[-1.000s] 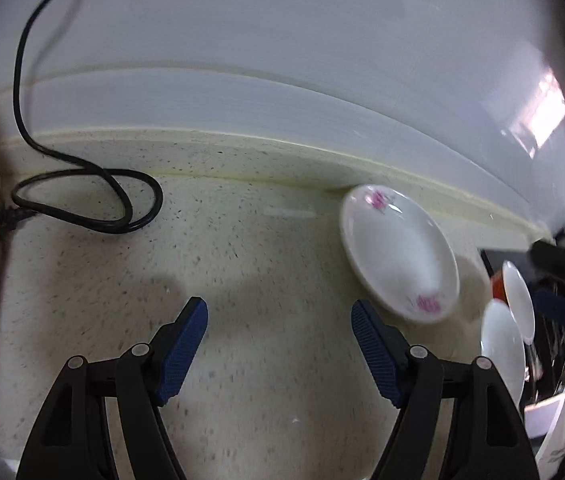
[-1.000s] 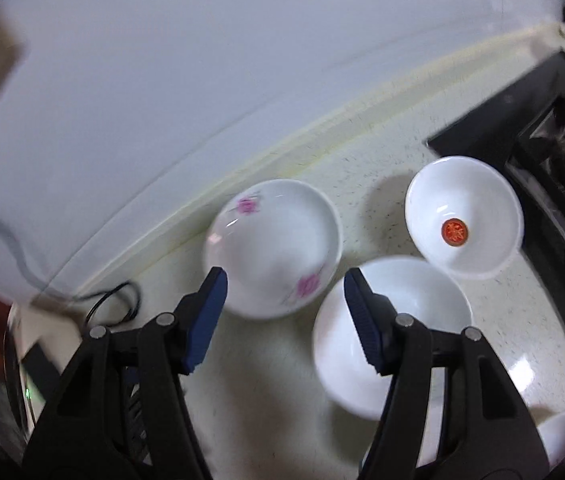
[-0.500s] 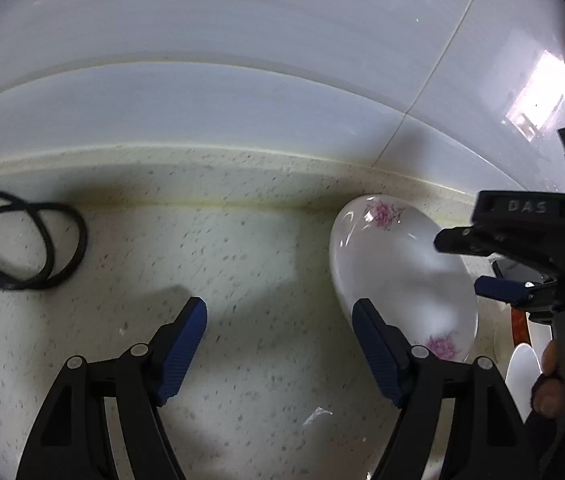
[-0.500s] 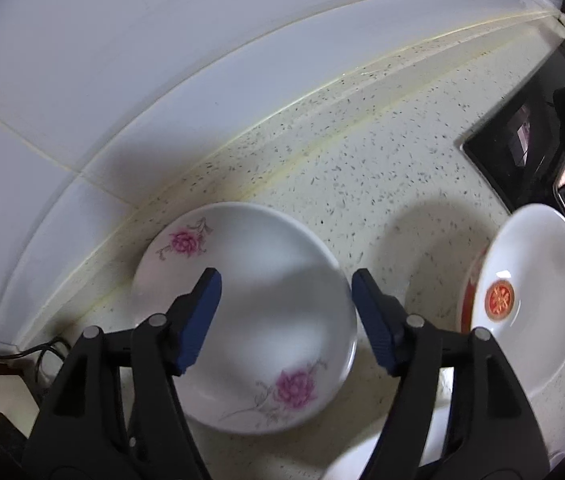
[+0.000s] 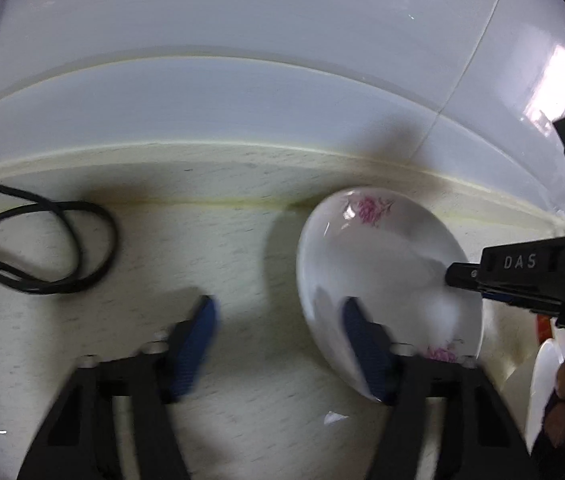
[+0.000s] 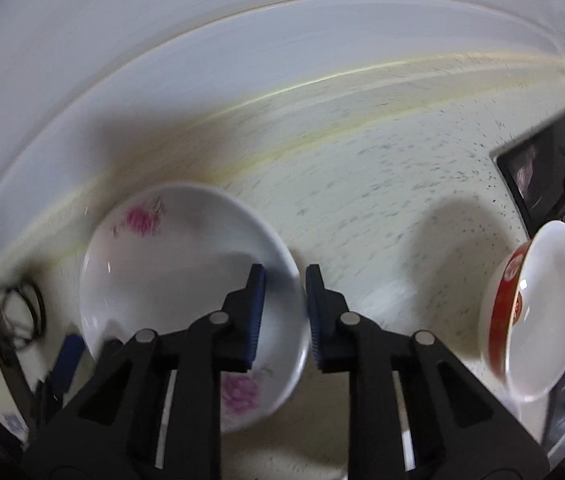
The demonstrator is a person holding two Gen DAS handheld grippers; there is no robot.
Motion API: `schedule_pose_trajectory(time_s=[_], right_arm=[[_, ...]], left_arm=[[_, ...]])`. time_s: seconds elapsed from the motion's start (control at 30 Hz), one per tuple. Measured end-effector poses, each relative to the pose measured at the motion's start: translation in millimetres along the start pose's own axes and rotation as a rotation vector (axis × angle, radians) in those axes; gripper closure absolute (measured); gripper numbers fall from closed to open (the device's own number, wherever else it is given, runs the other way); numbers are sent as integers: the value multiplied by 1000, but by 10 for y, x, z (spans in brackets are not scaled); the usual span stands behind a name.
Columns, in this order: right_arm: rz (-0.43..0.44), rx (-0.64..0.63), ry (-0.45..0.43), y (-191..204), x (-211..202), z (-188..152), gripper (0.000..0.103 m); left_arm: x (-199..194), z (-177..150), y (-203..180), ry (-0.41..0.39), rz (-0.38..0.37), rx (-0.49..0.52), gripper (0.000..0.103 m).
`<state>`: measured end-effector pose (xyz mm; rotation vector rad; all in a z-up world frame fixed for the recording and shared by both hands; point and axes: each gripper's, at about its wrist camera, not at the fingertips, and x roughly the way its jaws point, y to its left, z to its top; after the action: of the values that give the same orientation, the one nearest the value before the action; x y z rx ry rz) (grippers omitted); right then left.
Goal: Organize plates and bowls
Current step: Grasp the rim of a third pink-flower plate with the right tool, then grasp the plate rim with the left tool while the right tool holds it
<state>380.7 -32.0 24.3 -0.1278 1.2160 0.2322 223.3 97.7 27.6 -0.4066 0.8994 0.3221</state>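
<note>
My left gripper (image 5: 278,344) had black plastic arms, silver screws and ribbed blue pads (image 5: 198,344). My right gripper (image 6: 284,300) matched it, blue-padded, its black housing lettered "DAS", a green light glowing at two o'clock.

Home kitchen: speckled cream stone worktop (image 6: 382,208) against glossy white wall tiles (image 5: 266,80), black glass hob (image 6: 542,176) at right, flower-printed white ceramic plate (image 6: 186,280), red-and-white bowl (image 6: 538,312).
</note>
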Motion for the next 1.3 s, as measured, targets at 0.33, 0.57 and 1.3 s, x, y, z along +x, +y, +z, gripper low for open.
schedule_pose_trajectory(time_s=[0.33, 0.57, 1.3], right_arm=[[11, -173, -49, 534, -326, -869, 89], [109, -150, -91, 561, -551, -1613, 89], [355, 143, -245, 378, -286, -2079, 79]], left_arm=[[-481, -398, 460, 13, 10, 1, 79], [-844, -872, 652, 19, 11, 57, 80], [-910, -1005, 899, -100, -14, 56, 43]])
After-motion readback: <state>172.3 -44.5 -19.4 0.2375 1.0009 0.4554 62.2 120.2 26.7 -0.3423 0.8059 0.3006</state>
